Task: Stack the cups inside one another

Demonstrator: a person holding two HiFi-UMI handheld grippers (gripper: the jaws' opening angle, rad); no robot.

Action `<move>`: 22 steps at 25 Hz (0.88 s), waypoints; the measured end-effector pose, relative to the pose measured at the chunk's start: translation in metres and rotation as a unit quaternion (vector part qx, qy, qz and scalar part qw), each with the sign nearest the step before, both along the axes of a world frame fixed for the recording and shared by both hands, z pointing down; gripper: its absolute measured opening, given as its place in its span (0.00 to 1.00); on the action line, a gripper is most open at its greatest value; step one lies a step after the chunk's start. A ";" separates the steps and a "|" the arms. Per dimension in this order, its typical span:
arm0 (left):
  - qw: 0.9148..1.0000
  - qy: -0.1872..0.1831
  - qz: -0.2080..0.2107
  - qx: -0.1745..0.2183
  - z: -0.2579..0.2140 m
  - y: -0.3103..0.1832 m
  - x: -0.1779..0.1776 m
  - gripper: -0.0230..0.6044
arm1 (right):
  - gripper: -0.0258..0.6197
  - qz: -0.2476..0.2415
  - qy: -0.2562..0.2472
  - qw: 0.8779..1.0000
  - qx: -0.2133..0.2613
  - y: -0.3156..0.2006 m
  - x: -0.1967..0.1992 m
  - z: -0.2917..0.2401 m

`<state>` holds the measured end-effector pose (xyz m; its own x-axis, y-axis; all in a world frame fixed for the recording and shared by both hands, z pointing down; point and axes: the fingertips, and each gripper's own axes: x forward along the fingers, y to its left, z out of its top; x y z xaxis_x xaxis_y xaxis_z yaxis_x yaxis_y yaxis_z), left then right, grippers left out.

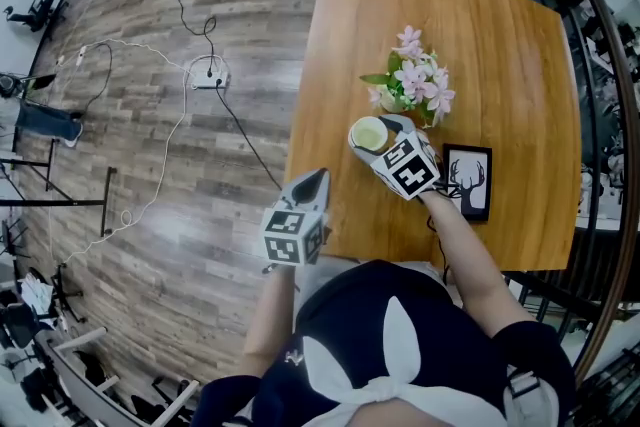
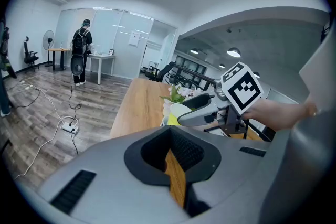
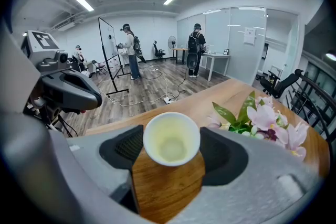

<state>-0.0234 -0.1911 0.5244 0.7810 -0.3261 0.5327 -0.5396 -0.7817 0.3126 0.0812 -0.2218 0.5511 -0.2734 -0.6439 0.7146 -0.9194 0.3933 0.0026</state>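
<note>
Table (image 1: 500, 65) beneath cup (image 1: 368, 133), grey plank floor (image 1: 250, 5)

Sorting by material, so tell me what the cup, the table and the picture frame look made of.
Cup: likely paper or thin plastic; matte, pale yellowish-white, thin rim.
Table: wood or veneer; warm grain lines, low sheen.
Picture frame: black, smooth, maybe plastic or painted wood; too small to tell.

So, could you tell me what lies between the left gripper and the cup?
Only bare table, as the head view shows; the right gripper holds the cup.
</note>
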 end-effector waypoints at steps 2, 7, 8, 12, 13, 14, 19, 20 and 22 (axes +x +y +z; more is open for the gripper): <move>1.000 -0.001 0.000 0.000 -0.001 0.000 0.000 0.06 | 0.56 -0.005 0.001 1.000 0.004 -0.002 0.000 0.000; 1.000 -0.001 -0.002 0.004 -0.004 0.002 0.000 0.06 | 0.60 -0.002 -0.004 1.000 -0.002 0.003 0.000 0.006; 1.000 -0.002 -0.003 0.005 -0.005 0.003 -0.001 0.06 | 0.60 -0.003 -0.002 1.000 0.000 0.003 0.001 0.005; 1.000 -0.003 -0.007 0.007 -0.006 0.005 -0.001 0.06 | 0.60 0.001 -0.007 1.000 0.007 0.008 0.001 -0.004; 1.000 -0.002 -0.008 0.008 -0.007 0.006 0.000 0.06 | 0.59 0.003 -0.009 1.000 0.011 0.009 0.002 -0.006; 1.000 -0.002 -0.009 0.009 -0.009 0.006 0.001 0.06 | 0.59 0.004 -0.012 1.000 0.016 0.010 0.003 -0.009; 1.000 -0.006 -0.009 0.011 -0.013 0.013 0.002 0.06 | 0.59 0.012 -0.028 0.999 0.036 0.020 0.008 -0.024; 1.000 -0.007 -0.010 0.011 -0.015 0.014 0.002 0.06 | 0.59 0.012 -0.031 0.999 0.039 0.022 0.009 -0.028; 1.000 -0.006 -0.011 0.014 -0.017 0.017 0.002 0.06 | 0.59 0.012 -0.035 0.998 0.046 0.028 0.009 -0.034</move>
<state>-0.0209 -0.1745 0.5075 0.7672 -0.3585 0.5319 -0.5603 -0.7782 0.2836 0.0904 -0.1941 0.5169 -0.3043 -0.7135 0.6312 -0.9278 0.3721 -0.0268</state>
